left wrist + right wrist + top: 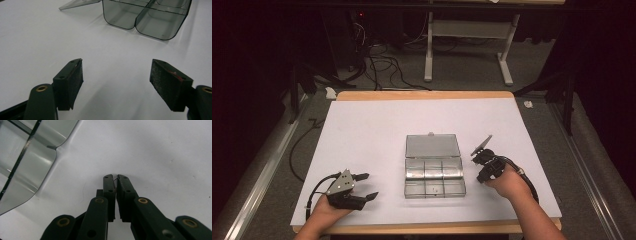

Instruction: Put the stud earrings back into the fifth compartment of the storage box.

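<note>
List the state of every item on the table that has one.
Clear compartment box: open, lid laid flat behind it.
Left tool: open, holding nothing.
Right tool: shut, a thin wire-like bit showing between its tips; what it is cannot be told.

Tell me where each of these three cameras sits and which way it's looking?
High view: above the person's side, looking forward and down on the table; both forearms show.
Left gripper view: on the left gripper, looking along its open jaws at the clear box.
Right gripper view: on the right gripper, looking down over its closed jaws.
All three views share the clear box and white tabletop.
</note>
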The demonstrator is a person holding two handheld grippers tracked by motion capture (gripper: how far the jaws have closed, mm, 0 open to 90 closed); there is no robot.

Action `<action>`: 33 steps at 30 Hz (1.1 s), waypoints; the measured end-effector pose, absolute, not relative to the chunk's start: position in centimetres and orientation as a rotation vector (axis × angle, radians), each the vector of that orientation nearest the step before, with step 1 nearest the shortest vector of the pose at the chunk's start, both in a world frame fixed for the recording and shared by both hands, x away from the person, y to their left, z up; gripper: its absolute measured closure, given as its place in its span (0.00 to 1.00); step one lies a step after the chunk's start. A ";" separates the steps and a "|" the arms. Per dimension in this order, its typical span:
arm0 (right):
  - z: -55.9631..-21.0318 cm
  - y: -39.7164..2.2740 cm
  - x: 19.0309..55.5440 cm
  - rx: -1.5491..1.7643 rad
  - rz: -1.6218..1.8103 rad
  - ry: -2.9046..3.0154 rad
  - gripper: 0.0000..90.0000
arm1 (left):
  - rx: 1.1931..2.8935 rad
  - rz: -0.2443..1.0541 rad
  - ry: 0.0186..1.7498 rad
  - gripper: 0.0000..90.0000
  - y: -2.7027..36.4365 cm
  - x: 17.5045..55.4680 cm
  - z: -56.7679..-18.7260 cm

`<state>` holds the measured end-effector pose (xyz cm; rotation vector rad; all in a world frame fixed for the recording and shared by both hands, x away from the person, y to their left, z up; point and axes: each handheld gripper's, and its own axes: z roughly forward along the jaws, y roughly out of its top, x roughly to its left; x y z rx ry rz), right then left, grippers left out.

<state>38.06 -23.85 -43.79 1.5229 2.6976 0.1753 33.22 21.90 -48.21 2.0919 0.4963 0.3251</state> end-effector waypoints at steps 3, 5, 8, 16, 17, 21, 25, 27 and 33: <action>-43.6 -23.9 38.1 1.521 0.194 2.706 0.97 | 2.092 0.325 0.497 0.30 21.9 33.2 -48.2; -43.2 -23.8 37.9 1.533 0.198 2.703 0.97 | 2.092 0.324 0.497 0.30 21.9 33.2 -48.2; -42.5 -23.6 37.8 1.532 0.211 2.701 0.97 | 2.092 0.324 0.497 0.30 21.9 33.2 -48.2; -40.3 -23.0 37.4 1.471 0.261 2.718 0.96 | 2.092 0.326 0.496 0.30 21.9 33.2 -48.2; -40.0 -22.8 37.3 1.475 0.257 2.719 0.96 | 2.092 0.326 0.496 0.30 21.9 33.2 -48.2; -39.1 -22.2 37.2 1.449 0.282 2.729 0.96 | 2.092 0.324 0.496 0.30 21.9 33.2 -48.2; -38.5 -21.3 37.1 1.424 0.291 2.741 0.96 | 2.092 0.325 0.496 0.30 21.9 33.2 -48.2; -38.3 -20.9 37.1 1.402 0.296 2.749 0.96 | 2.092 0.325 0.496 0.30 21.9 33.2 -48.2; -37.8 -19.3 36.9 1.357 0.309 2.768 0.96 | 2.091 0.326 0.495 0.30 21.9 33.2 -48.2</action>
